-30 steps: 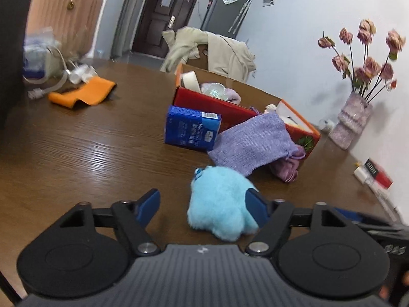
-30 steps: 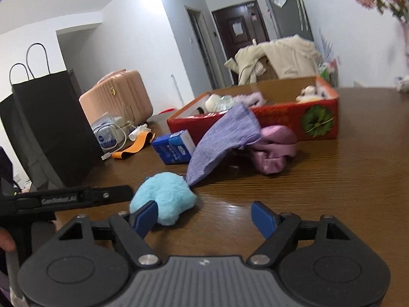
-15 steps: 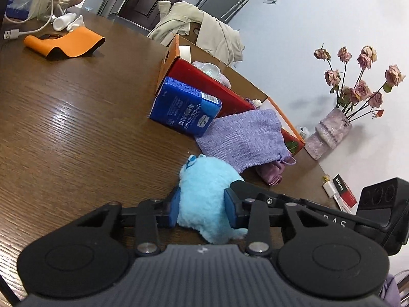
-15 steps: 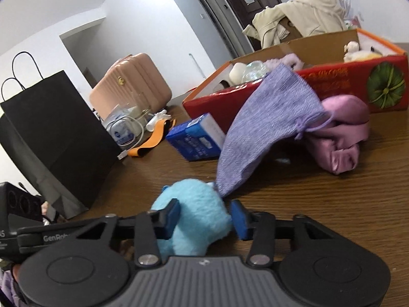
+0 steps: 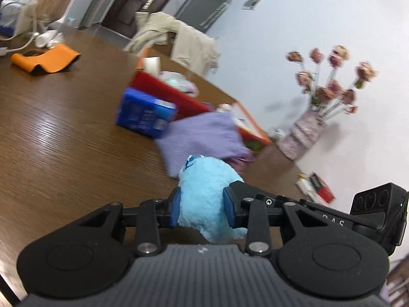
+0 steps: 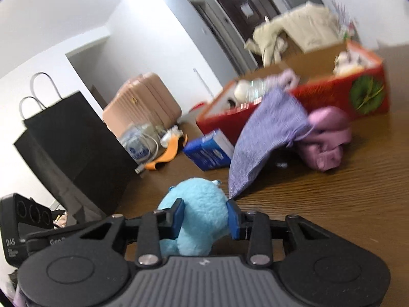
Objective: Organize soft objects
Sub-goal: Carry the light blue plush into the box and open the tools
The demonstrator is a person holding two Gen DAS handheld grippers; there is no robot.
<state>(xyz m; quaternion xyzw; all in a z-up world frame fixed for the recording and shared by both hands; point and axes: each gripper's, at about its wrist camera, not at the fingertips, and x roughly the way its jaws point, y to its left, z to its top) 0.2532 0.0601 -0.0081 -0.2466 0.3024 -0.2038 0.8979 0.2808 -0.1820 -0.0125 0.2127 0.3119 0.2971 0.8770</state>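
A fluffy light-blue plush toy [image 5: 208,194] is squeezed between the blue pads of my left gripper [image 5: 202,208], and my right gripper [image 6: 204,217] is shut on the same plush toy [image 6: 198,204] from the other side. Both hold it over the brown table. A purple knit cloth [image 5: 202,138] hangs over the edge of the red cardboard box [image 6: 368,94], which holds several soft things. A pink cloth bundle [image 6: 327,140] lies on the table beside the box.
A blue carton [image 5: 144,115] stands in front of the box. An orange strip [image 5: 48,60] and cables lie at the far left. A vase of dried roses [image 5: 306,130] stands at the wall. A black paper bag [image 6: 69,143] and a pink suitcase [image 6: 145,99] are at the left.
Both grippers closed on the blue plush toy, one from each side. The toy has risen from the table and both views have tilted and blurred with motion.
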